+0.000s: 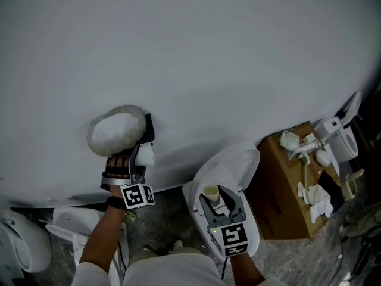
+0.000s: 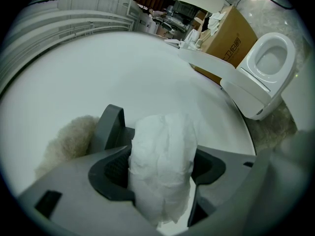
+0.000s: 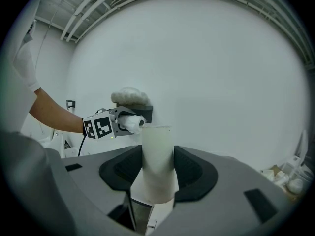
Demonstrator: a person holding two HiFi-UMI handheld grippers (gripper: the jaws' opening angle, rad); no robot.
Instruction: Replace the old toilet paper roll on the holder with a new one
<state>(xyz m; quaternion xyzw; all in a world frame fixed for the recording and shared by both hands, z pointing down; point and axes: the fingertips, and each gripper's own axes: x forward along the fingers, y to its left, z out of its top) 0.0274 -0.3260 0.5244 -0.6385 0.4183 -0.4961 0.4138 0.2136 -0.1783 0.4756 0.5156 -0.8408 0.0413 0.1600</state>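
Your left claw (image 2: pixel 162 151) pinches new roll (image 1: pixel 146 155) beside fluffy-topped holder (image 1: pixel 119 133), frame left; likely lining up to mount. Your right claw (image 3: pixel 158 163) clamps old cardboard core (image 3: pixel 157 144) upright, lower centre, parked clear.

Looks like a mock bathroom corner in a workshop or storeroom, not a home. Shows 1 white toilet (image 1: pixel 235 159) beside a clutter-topped cardboard box (image 1: pixel 277 195), a 2nd toilet (image 1: pixel 342 142) just beyond, a mottled stone floor (image 1: pixel 172 213), a bare white wall (image 1: pixel 208 52) and exposed ceiling pipes (image 3: pixel 98 4).
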